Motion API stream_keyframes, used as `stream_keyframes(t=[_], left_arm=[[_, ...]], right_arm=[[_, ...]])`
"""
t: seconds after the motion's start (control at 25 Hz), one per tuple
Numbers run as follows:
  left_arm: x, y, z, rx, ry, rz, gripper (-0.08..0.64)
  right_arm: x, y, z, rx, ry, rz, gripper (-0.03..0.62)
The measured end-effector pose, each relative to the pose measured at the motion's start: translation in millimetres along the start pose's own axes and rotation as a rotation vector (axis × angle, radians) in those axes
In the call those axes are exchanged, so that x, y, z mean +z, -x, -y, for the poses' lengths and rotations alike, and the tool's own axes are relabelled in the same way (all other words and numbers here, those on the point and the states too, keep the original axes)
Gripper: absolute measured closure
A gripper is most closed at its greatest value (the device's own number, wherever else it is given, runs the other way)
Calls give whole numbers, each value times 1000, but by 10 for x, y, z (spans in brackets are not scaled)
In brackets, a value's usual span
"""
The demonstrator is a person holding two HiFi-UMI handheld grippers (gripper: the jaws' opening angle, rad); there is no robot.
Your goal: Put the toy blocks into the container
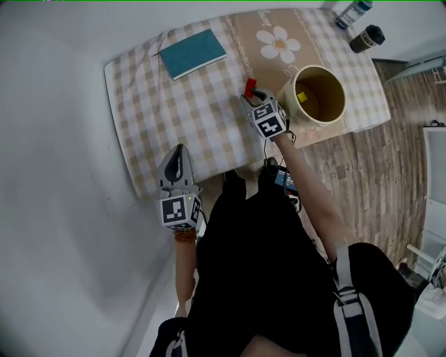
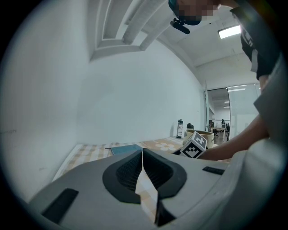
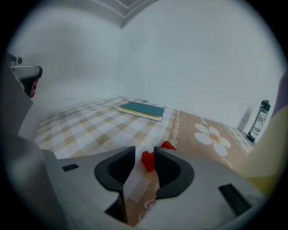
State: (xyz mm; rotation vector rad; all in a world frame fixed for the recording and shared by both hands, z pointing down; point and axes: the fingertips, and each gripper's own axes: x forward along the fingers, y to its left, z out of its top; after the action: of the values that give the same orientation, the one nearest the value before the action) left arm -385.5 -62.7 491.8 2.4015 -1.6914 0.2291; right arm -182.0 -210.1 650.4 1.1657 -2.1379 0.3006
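Right gripper (image 3: 144,156) jaws apart astride red block (image 3: 147,161), block hard against one pad. Risk: uneven squeeze skids or tips it. Left gripper (image 2: 142,153) clenched, empty, at tabletop's (image 1: 209,111) near edge.

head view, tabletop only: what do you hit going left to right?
teal book → red toy block → beige container → black canister. The bottle is left out because it overlaps both the container and the canister across the picture.

Open checked cloth (image 1: 202,104) between teal book (image 1: 193,53) and cream container (image 1: 319,94); bottles (image 1: 367,38) at the far corner
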Motion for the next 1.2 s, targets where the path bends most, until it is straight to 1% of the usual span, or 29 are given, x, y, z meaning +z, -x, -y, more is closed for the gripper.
stream_keyframes(t=[0.16,0.32,0.36,0.4,0.44,0.6,0.76,0.84,1.0,1.08,1.2], left_arm=[[-28,-14,-38,4,9,-9,551],[-50,-27,-44,0,15,-11,551],[-52,-30,-46,0,16,-11,551],[-52,-32,-49,1,17,-12,551],[-54,-36,-51,3,18,-13,551],[-73,-43,-38,-1,16,-14,551],[-77,-39,-24,-5,12,-16,551],[-73,-36,-23,-4,12,-18,551],[-64,-48,-5,-9,11,-16,551],[-59,-75,24,-14,13,-14,551],[-56,-145,111,-32,10,-18,551]], right_arm=[[-38,-23,26,-24,-4,-16,454],[-154,-53,14,-26,-22,-58,454],[-172,-60,27,-37,-28,-62,462],[-176,-64,46,-51,-29,-62,490],[-172,-69,61,-61,-26,-61,500],[-140,-80,64,-63,4,-62,505],[-87,-54,62,-63,17,-46,532],[-45,-22,45,-48,2,-32,535],[46,77,-66,13,-57,9,537],[107,160,-130,36,-62,40,537],[229,364,-273,84,-43,93,537]])
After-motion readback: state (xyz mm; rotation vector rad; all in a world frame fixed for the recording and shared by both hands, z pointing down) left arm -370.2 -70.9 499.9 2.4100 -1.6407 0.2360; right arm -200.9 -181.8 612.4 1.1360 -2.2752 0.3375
